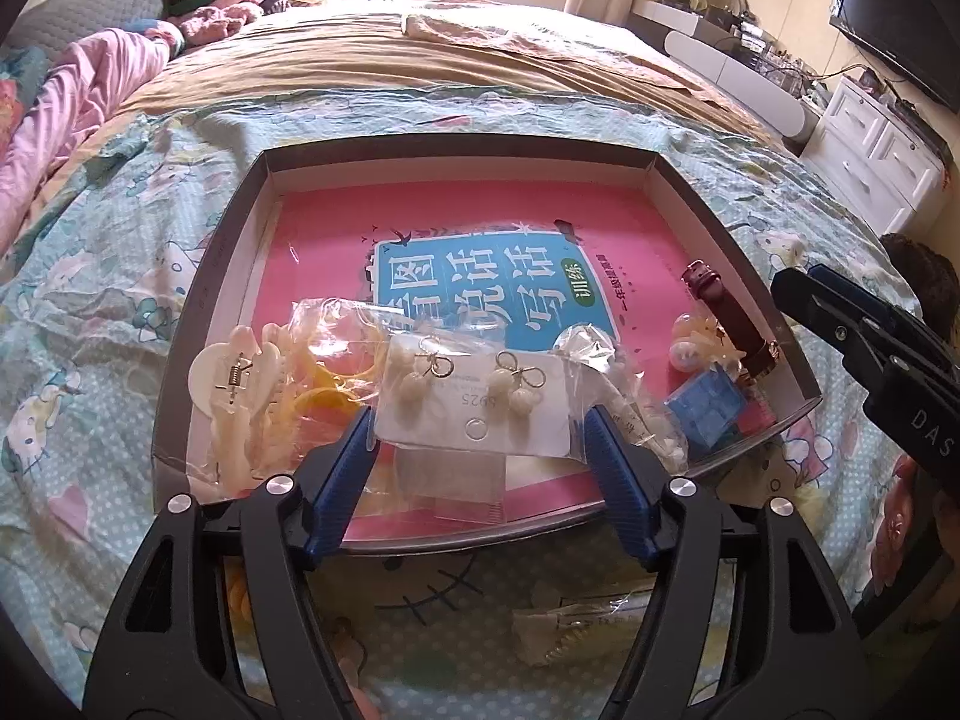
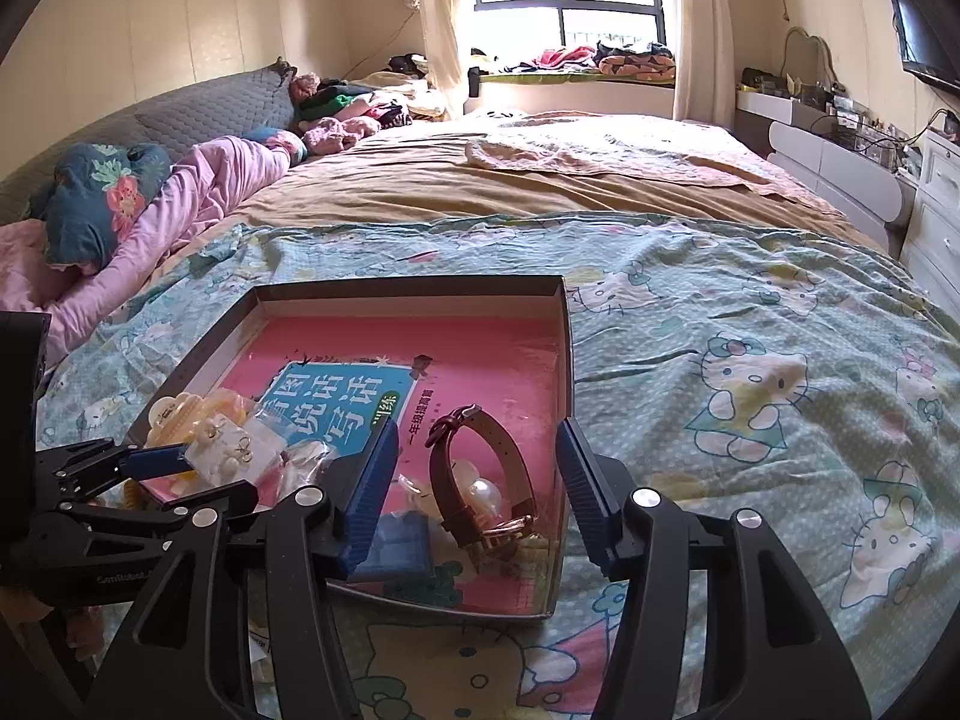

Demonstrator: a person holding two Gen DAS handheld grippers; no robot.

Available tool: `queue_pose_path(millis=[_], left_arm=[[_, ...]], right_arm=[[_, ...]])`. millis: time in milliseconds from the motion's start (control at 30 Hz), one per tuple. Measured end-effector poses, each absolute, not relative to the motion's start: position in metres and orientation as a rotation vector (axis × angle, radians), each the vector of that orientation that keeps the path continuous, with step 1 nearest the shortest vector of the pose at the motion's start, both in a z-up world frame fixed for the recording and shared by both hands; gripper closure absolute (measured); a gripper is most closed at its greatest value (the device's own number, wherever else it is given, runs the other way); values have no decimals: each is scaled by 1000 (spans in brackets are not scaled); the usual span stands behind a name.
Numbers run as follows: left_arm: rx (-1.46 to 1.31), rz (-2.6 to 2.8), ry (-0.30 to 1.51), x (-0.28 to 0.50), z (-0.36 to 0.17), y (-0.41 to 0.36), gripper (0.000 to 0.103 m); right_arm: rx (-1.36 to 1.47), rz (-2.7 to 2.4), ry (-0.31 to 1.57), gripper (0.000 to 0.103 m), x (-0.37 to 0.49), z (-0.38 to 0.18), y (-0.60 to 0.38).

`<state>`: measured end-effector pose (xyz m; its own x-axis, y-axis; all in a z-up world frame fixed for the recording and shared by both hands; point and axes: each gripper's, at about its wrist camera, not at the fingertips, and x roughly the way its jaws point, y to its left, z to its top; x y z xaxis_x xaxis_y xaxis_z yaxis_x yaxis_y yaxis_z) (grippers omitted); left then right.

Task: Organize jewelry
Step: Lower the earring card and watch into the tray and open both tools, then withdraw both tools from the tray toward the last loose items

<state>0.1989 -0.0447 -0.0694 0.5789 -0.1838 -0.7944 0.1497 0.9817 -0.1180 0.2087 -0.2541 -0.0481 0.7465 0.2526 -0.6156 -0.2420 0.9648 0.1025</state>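
Observation:
A shallow grey box lid (image 1: 198,294) lies on the bed with a pink book (image 1: 480,228) inside. My left gripper (image 1: 480,432) is open, its blue fingers on either side of a white earring card (image 1: 474,402) in a clear bag. A white hair clip (image 1: 234,384) and yellow rings (image 1: 324,396) lie to its left. My right gripper (image 2: 477,450) is open above the lid's near right corner, around a brown-strapped watch (image 2: 474,480). A pearl piece (image 2: 486,492) and a blue box (image 2: 399,540) lie beside the watch. The watch (image 1: 729,318) also shows in the left wrist view.
The lid (image 2: 567,360) rests on a Hello Kitty sheet (image 2: 750,384). More bagged items (image 1: 564,624) lie on the sheet under my left gripper. Pink bedding (image 2: 198,198) and pillows lie at the left. White drawers (image 1: 870,150) stand at the right.

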Motion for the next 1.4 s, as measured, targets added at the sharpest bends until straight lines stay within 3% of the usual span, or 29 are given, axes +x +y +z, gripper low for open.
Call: queue_pose_path(millis=[333, 467, 700, 800, 900, 1000, 1033, 1200, 1400], left_arm=[[-33, -201, 917, 194, -57, -47, 37], [-33, -203, 901, 191, -49, -47, 33], [-34, -202, 883, 185, -37, -46, 29], [-33, -202, 882, 183, -33, -45, 24], [-36, -200, 875, 180, -28, -44, 18], [-37, -199, 863, 175, -22, -43, 14], [-38, -200, 857, 173, -19, -43, 9], [-47, -190, 838, 165, -10, -40, 9], [-43, -181, 811, 155, 1, -37, 9]], right_arm=[[28, 287, 669, 46, 202, -38, -255], [33, 286, 652, 37, 198, -32, -256], [36, 297, 634, 35, 191, -22, -256], [33, 301, 629, 34, 187, -18, -255], [36, 296, 613, 21, 181, -13, -255], [37, 298, 601, 20, 177, -7, -255], [36, 297, 599, 19, 175, -5, -256], [34, 295, 577, 13, 166, 3, -256], [33, 301, 557, 13, 152, 14, -257]])
